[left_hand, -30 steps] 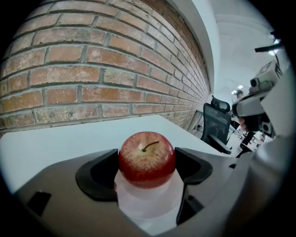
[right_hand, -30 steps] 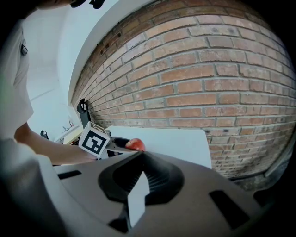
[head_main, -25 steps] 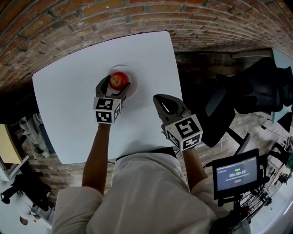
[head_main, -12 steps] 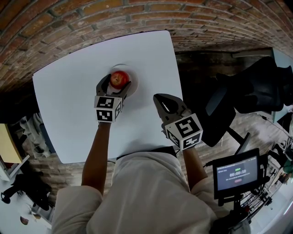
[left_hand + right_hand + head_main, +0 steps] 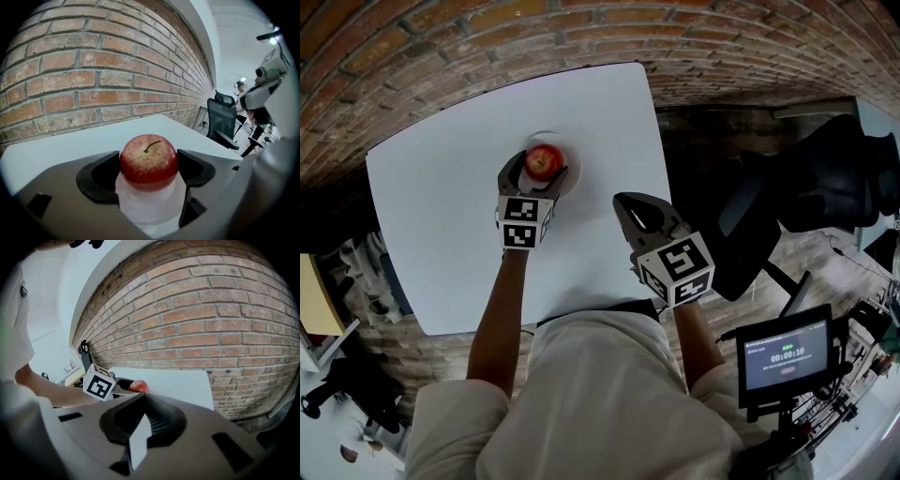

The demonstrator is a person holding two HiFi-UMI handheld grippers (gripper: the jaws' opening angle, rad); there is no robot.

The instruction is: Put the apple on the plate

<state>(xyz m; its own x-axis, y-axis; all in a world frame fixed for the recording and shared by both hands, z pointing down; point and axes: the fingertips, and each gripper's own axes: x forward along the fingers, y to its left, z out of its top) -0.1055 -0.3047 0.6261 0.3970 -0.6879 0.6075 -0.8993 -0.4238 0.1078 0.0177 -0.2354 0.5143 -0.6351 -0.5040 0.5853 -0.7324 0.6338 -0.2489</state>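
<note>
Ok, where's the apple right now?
In the head view the apple sits on the plate at the table's far middle, between the jaws of the left gripper, near the brick wall.

Glossy apple (image 5: 148,161), smooth matt white table (image 5: 441,206), rough brick wall (image 5: 487,37).

You worked in what looked like an office set up as a recording space. A bare red-brick wall (image 5: 534,28) ran behind the square white worktop (image 5: 441,225). Black swivel office chairs (image 5: 825,178) stood just beside the worktop on a wood-patterned floor (image 5: 836,258). By your right side, a small black monitor on a stand (image 5: 783,356) showed a timer readout. In the left gripper view, the room opened past one such chair (image 5: 221,124) into a bright space with white walls and a white ceiling.
</note>
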